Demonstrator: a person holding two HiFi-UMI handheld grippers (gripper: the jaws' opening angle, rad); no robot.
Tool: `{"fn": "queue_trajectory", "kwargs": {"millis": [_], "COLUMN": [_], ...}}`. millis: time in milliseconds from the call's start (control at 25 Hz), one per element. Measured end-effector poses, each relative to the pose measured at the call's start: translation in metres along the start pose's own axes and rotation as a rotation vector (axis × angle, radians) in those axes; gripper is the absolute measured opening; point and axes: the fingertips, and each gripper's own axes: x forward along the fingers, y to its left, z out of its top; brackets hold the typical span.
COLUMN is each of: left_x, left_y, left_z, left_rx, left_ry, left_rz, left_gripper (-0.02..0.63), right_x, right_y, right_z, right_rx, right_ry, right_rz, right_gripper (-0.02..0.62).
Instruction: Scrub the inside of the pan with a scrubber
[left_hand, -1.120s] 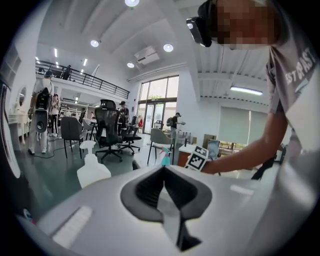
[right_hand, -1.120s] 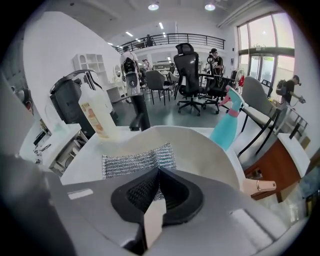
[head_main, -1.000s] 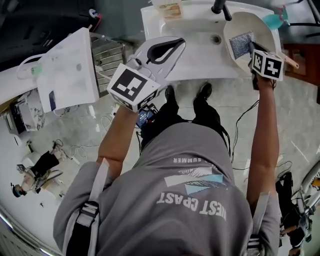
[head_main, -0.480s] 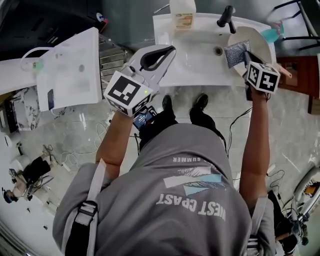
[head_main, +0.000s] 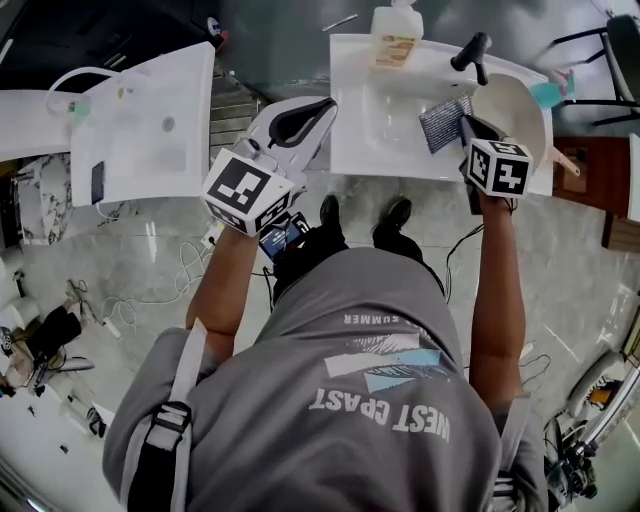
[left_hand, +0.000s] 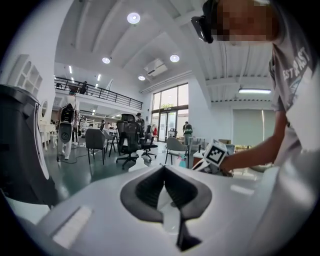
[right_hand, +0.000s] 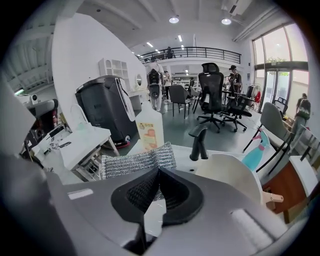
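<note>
Pinching the silvery woven-mesh scrubber by its near edge, the right claw is clamped on it so the flat face stays free to rub, while the left claw hovers closed and empty, probably spare for steadying. Just right of the scrubber but apart from it, the cream round pan with a wooden handle leans at the right end of the white sink basin; both look empty. Beyond stand a black tap and a white soap bottle
</note>
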Motion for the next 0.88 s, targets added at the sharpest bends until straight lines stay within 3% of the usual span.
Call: {"fn": "queue_trajectory", "kwargs": {"millis": [520,880], "left_x": [-0.071,-0.107], "left_y": [0.048,0.068], "left_z": [-0.025,-0.051], "left_rx": [-0.048,-0.095], "left_ry": [0.001,0.019], "left_rz": [0.133,0.201], "left_gripper": [0.002,0.002], "right_x": [0.049,0.088], "right_y": [0.112,0.166], "right_z": [-0.017,-0.042], "right_rx": [-0.115,-0.178], "right_ry": [0.096,0.182], "right_rz": [0.157,0.227], "right_gripper": [0.011,0.012]}}
